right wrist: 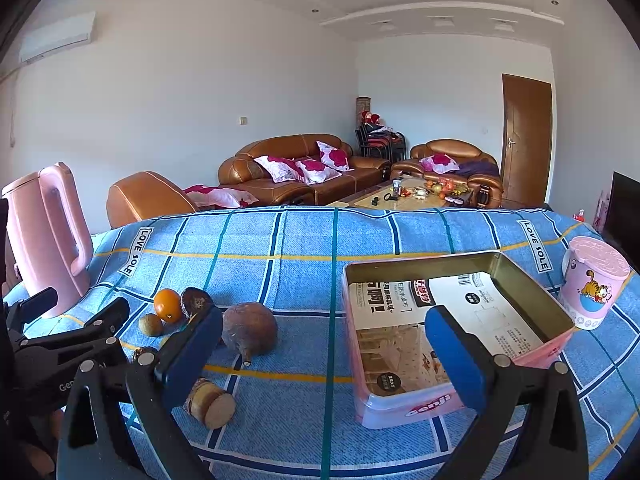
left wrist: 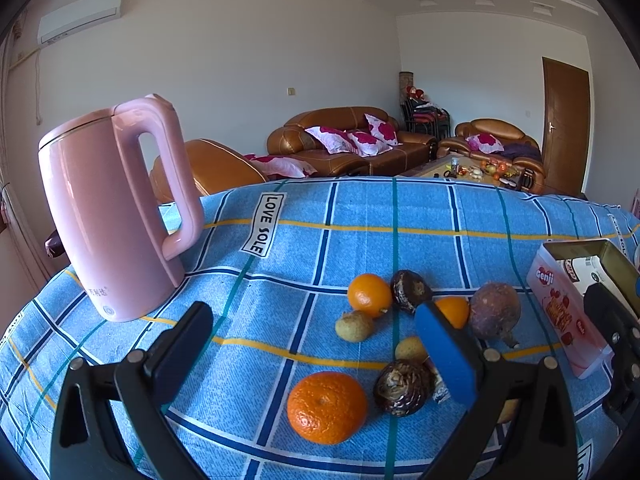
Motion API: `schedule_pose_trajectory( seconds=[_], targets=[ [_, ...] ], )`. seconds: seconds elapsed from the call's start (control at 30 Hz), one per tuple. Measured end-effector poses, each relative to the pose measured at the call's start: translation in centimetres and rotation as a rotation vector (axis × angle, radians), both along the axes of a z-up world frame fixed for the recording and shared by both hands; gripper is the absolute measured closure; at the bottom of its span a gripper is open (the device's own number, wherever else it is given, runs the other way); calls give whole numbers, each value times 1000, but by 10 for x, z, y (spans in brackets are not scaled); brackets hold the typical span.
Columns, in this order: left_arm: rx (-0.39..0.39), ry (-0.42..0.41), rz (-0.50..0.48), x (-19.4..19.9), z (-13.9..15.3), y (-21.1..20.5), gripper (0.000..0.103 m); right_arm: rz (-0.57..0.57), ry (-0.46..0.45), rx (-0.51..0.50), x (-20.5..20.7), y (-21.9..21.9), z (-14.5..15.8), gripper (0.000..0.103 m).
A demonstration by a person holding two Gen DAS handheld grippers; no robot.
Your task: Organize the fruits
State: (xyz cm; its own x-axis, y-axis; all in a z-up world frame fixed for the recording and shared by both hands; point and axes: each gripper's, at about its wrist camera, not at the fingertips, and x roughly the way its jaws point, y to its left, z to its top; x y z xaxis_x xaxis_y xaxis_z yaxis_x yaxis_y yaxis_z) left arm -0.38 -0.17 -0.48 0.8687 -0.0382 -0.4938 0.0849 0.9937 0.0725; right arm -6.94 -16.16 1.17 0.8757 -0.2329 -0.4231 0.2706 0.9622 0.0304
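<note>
Loose fruit lies on the blue checked cloth [left wrist: 280,264]. In the left wrist view a large orange [left wrist: 326,406] and a dark wrinkled fruit [left wrist: 404,388] sit nearest. Behind them are two small yellowish fruits [left wrist: 354,326], a small orange [left wrist: 369,294], another dark fruit [left wrist: 410,290] and a round purple-brown fruit [left wrist: 494,310]. My left gripper [left wrist: 316,332] hangs open above them, holding nothing. My right gripper [right wrist: 322,332] is open too, between the purple-brown fruit [right wrist: 250,330] and the open pink tin [right wrist: 400,408]. The tin holds only printed paper.
A tall pink kettle [left wrist: 112,216] stands at the table's left. A pink cartoon cup [right wrist: 592,284] sits right of the tin. A short cut cylinder [right wrist: 210,402] lies near my right gripper's left finger. Sofas and a coffee table lie beyond the far edge.
</note>
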Motion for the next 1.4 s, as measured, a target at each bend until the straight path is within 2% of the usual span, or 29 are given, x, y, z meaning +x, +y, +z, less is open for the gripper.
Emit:
schedule_pose_trajectory(
  seconds=[1.4],
  targets=[
    [3, 16, -9, 0, 0, -2, 0, -22, 9, 12, 0, -5, -1, 1]
  ],
)
